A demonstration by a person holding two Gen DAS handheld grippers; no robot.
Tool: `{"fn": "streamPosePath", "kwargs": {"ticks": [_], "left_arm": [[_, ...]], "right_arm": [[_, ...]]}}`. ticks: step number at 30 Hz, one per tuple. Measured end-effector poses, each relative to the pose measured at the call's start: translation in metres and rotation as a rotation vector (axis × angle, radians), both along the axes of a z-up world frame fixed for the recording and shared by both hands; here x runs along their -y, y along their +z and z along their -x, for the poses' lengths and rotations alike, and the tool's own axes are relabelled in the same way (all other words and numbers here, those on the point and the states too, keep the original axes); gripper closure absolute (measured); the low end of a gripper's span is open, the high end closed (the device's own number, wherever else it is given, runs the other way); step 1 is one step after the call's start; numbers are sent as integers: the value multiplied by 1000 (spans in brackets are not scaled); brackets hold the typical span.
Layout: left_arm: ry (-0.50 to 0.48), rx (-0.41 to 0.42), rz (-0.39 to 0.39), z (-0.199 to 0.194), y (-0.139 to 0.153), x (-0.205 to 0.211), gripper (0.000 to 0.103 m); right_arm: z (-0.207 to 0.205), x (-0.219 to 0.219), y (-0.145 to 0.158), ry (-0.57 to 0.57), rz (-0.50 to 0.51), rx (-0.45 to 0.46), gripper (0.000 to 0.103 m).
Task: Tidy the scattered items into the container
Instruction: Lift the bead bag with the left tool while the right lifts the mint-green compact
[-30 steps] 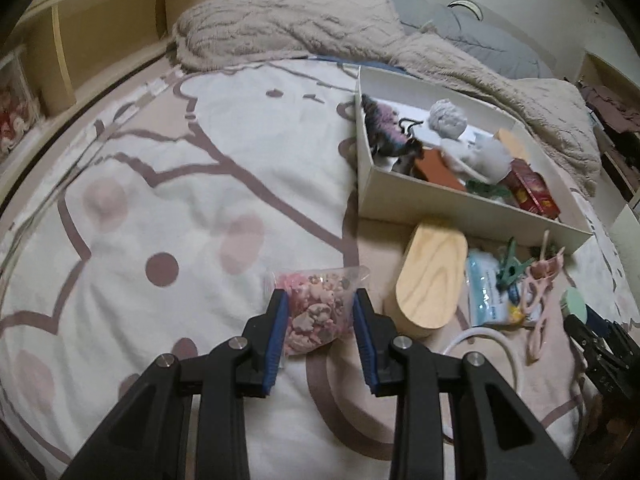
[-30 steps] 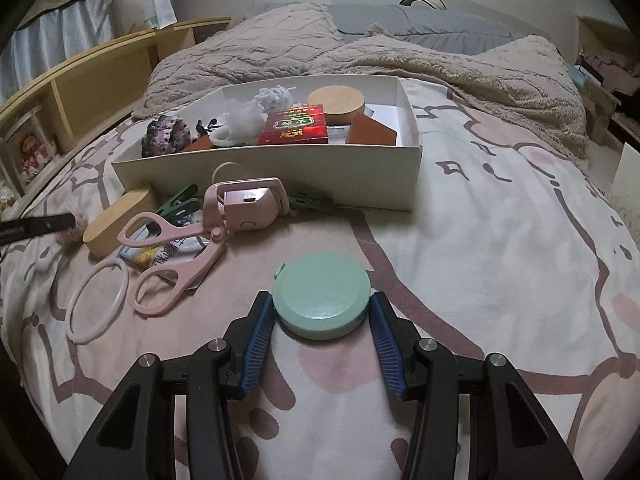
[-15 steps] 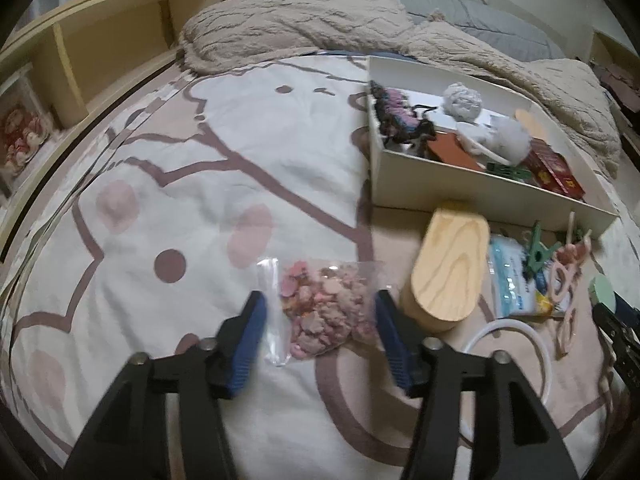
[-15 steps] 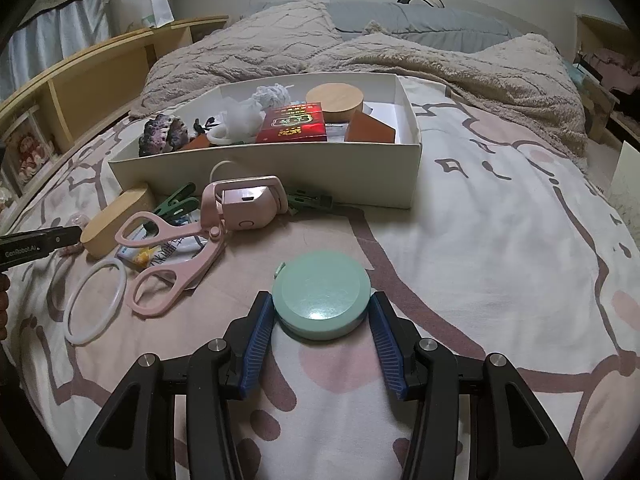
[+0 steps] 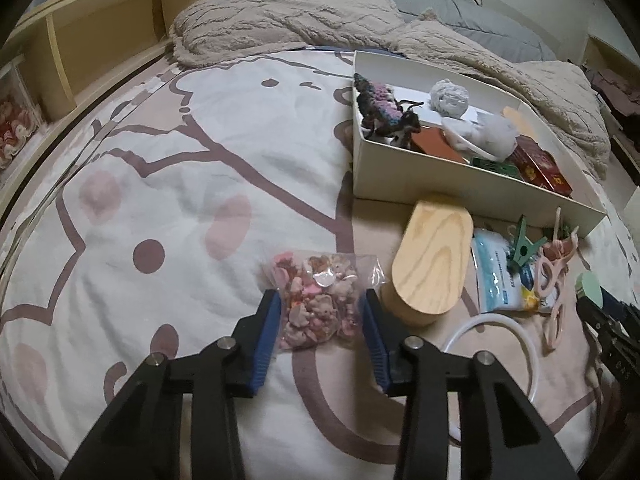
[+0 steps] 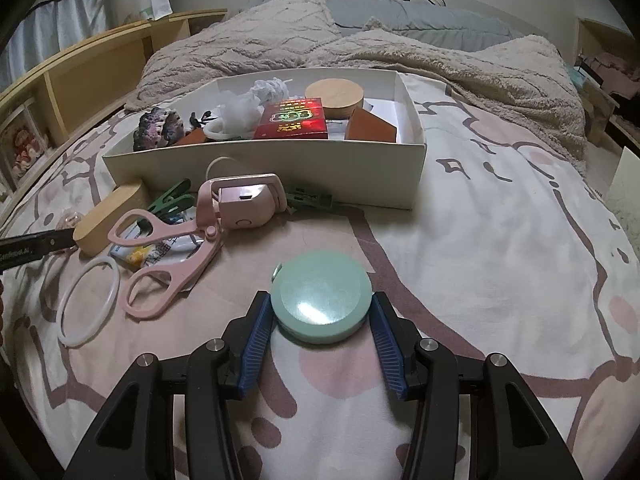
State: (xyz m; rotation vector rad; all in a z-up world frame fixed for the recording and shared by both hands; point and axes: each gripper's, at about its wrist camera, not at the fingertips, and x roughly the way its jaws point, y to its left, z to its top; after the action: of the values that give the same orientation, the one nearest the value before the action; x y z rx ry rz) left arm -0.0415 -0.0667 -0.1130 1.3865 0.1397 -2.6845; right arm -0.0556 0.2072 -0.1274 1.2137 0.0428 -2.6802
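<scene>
A clear bag of pink pieces point(image 5: 316, 308) lies on the patterned bed cover. My left gripper point(image 5: 320, 295) straddles it, jaws closing, and both blue pads touch the bag's sides. A round mint-green case point(image 6: 322, 296) rests flat on the cover with my right gripper point(image 6: 321, 298) shut on it, one pad on each side. The white box point(image 6: 280, 164) stands beyond, holding a red packet, a wooden round lid, white fluff and a dark toy. One finger point(image 6: 36, 246) of the left gripper shows at the right wrist view's left edge.
Loose in front of the box lie an oval wooden box point(image 5: 432, 264), a tissue packet point(image 5: 500, 276), green clips point(image 6: 172, 200), pink scissors point(image 6: 168, 264), a pink gadget point(image 6: 244, 204) and a white ring point(image 6: 88, 300). A beige blanket point(image 6: 360, 52) is heaped behind; wooden shelves point(image 5: 100, 40) run along the left.
The left jaws spread wide around the bag half a second ago and have since come back in against it. The right gripper and the green case have not moved.
</scene>
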Motion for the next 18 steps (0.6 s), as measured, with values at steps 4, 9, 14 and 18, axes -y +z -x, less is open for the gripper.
{"fn": "streamPosePath", "kwargs": {"ticks": [4, 9, 14, 18], "left_arm": [[0, -11, -18, -1, 2, 0, 65], [2, -24, -40, -1, 5, 2, 67], [2, -28, -50, -1, 6, 2, 68], [5, -44, -58, -2, 11, 4, 69]], "right_arm": [[1, 1, 0, -1, -4, 2, 52], [0, 0, 1, 0, 11, -6, 52], [0, 0, 1, -1, 13, -8, 52], [-1, 0, 2, -2, 15, -10, 52]]}}
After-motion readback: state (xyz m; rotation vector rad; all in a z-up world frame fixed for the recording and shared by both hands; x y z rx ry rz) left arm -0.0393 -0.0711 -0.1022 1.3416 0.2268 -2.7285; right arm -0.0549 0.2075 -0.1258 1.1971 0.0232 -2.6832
